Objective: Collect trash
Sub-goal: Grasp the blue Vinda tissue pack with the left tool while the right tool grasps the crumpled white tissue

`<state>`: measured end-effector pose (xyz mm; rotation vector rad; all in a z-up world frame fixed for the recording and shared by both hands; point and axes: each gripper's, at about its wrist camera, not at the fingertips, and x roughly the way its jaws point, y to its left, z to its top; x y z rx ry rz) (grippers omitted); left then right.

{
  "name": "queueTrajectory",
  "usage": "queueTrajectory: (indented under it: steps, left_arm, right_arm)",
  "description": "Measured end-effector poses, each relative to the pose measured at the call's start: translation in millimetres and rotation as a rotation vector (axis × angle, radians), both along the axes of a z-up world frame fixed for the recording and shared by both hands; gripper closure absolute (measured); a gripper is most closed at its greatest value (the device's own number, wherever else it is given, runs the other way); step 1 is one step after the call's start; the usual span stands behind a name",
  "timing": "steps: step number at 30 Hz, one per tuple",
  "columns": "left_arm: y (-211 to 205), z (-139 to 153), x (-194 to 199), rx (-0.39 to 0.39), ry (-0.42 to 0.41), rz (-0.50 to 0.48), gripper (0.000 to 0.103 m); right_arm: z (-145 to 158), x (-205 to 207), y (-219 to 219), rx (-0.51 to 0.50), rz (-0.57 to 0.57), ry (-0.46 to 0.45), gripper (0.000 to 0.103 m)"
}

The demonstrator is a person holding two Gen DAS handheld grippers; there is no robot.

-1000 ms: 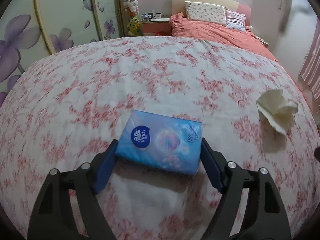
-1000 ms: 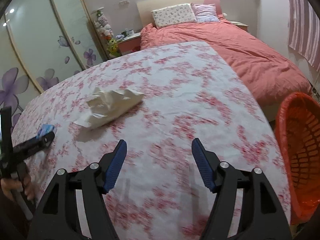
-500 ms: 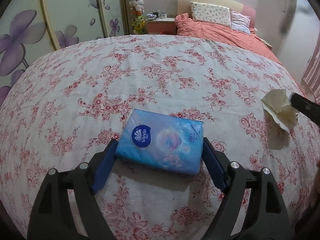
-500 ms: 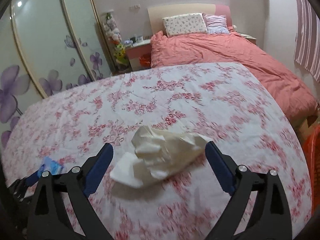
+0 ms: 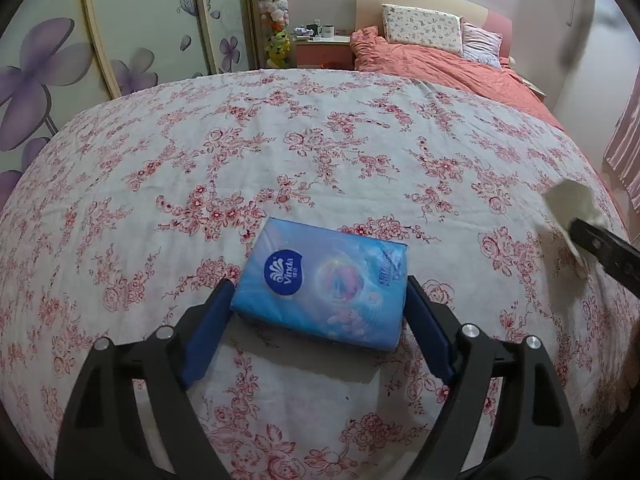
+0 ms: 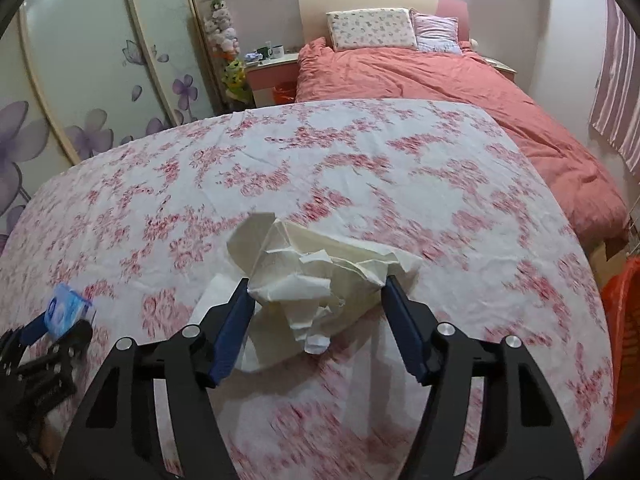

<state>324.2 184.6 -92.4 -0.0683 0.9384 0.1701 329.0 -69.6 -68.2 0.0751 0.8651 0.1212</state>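
Note:
A blue Vinda tissue pack (image 5: 324, 280) lies flat on the floral tablecloth (image 5: 320, 140), and my left gripper (image 5: 318, 284) is shut on it, one blue pad against each short side. The same pack (image 6: 64, 310) and left gripper (image 6: 40, 332) show at the far left of the right wrist view. A crumpled cream tissue (image 6: 320, 268) sits between the pads of my right gripper (image 6: 317, 282). Its jaws are closing and both pads press into the paper's sides. In the left wrist view the crumpled tissue (image 5: 572, 204) shows at the right edge with a right finger (image 5: 600, 248) across it.
An orange mesh basket (image 6: 624, 340) stands beyond the table's right edge. Behind the table are a bed with a salmon duvet (image 6: 440, 80), a nightstand (image 6: 272, 68) with cups, and wardrobe doors (image 6: 100, 80) painted with purple flowers.
My right gripper swung left from bare cloth to the crumpled tissue, opened wide around it, then narrowed onto it. The left gripper and the tissue pack stayed put.

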Motion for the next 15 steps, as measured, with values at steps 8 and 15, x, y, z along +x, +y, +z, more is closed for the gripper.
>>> queueTrajectory:
  steps: [8,15]
  left_arm:
    - [-27,1,-12,-0.012,-0.005,-0.055,0.027]
    - [-73,2,-14,-0.028,0.0,-0.158,0.028]
  right_arm:
    - [4,-44,-64,0.042,-0.09,0.015,0.038]
    - [-3,-57,-87,0.042,-0.124,0.038,0.035]
